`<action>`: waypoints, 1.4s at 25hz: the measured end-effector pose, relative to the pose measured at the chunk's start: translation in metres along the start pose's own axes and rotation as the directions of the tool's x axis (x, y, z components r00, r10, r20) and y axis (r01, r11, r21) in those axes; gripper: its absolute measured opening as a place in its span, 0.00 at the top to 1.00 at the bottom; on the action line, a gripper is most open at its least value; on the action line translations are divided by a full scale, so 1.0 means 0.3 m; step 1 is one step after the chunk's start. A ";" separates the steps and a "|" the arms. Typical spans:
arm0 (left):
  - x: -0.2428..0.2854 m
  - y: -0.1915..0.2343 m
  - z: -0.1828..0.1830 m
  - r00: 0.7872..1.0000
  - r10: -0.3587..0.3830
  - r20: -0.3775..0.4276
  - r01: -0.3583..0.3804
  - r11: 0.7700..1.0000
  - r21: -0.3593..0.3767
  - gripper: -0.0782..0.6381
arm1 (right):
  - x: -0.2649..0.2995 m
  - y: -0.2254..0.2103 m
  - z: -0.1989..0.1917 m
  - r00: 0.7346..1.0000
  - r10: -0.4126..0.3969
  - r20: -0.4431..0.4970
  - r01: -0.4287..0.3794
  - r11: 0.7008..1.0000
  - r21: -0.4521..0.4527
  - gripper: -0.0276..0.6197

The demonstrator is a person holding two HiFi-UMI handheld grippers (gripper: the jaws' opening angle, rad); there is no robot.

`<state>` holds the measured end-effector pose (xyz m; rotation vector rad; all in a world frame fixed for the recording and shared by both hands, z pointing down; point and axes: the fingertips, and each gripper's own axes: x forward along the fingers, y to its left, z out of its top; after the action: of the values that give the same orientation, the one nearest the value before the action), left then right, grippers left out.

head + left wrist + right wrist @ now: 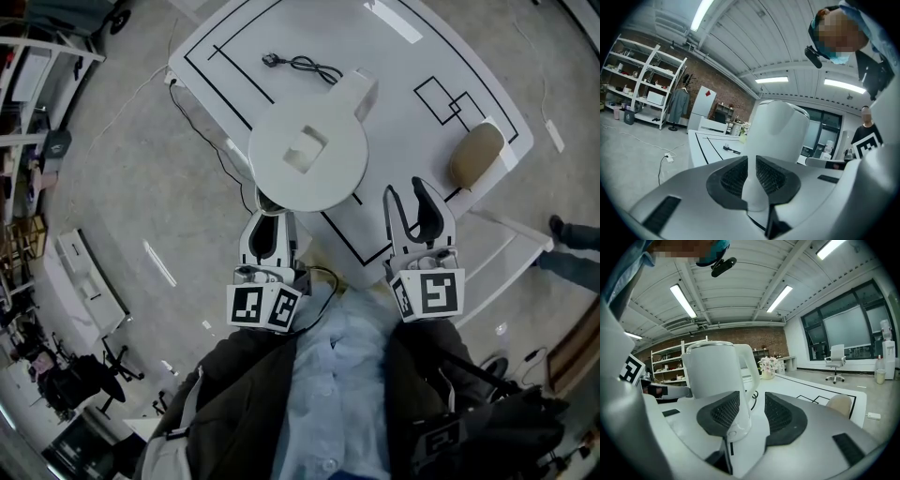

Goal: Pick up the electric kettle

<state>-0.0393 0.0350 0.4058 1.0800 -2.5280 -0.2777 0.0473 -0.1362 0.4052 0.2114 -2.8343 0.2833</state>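
Note:
The white electric kettle [307,155] stands at the near edge of the white table [375,47], seen from above, with its handle [361,89] pointing away from me. My left gripper [272,217] reaches under the kettle's near-left side. In the left gripper view the kettle [780,131] rises straight ahead, and the left gripper [751,176] has its pads pressed on a narrow white ridge of it. My right gripper [410,192] is just right of the kettle, jaws apart. In the right gripper view the kettle [712,371] is ahead to the left, its lower body beside the left pad of the right gripper [752,413].
A black power cord [302,66] lies farther back on the table. A tan chair [475,155] stands at the table's right corner. A person's leg [574,234] shows at the right edge. Shelves [28,84] line the left side of the room.

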 end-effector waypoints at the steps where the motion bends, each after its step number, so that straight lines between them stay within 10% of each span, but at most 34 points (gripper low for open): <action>1: 0.002 0.008 -0.001 1.000 0.006 -0.002 -0.006 1.000 -0.002 0.81 | 0.007 -0.001 -0.001 1.000 0.000 -0.003 0.000 1.000 0.001 0.71; 35: 0.136 0.148 -0.013 0.994 0.101 -0.042 -0.102 0.994 -0.030 0.81 | 0.242 -0.061 -0.020 0.998 0.017 -0.058 -0.017 1.000 0.007 0.64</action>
<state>-0.0924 0.0357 0.4344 0.9324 -2.5235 -0.2653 -0.0169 -0.1612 0.4352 0.1779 -2.7793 0.2981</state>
